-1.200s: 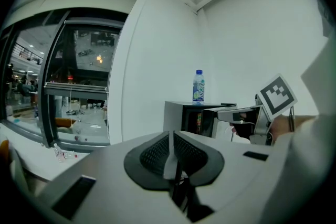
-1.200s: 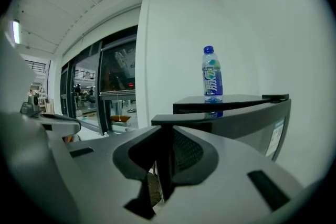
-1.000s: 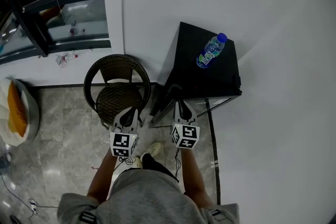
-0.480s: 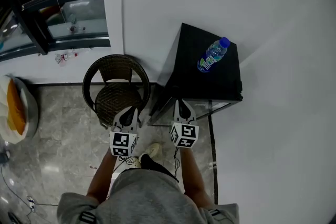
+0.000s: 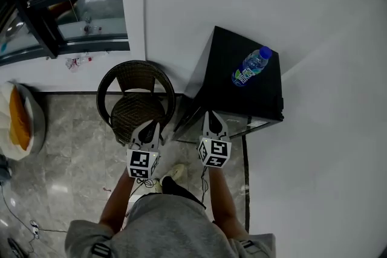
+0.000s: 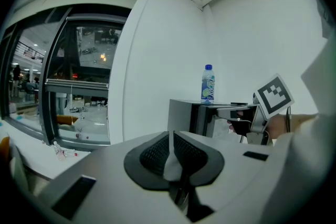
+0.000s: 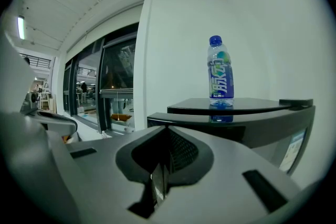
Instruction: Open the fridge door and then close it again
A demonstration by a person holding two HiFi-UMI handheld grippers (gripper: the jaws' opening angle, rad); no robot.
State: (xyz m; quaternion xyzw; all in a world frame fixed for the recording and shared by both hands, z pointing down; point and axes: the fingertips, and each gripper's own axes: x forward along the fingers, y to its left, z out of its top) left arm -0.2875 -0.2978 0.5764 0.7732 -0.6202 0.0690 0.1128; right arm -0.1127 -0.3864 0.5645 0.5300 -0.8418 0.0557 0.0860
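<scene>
On the fridge (image 5: 233, 96) — a bottle (image 5: 251, 67)

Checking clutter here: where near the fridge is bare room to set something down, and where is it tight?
Fridge top: bare everywhere but the far right corner with the water bottle. Floor tiles between wicker chair and bag: open. Tight: the chair-fridge gap, by the left gripper and right gripper.

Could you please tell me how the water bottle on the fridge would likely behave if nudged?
The bottle stands upright, tall and narrow, on the glossy top of the fridge, so it would probably tip. Its round body would likely roll once down. Clear plastic probably flexes when squeezed.
</scene>
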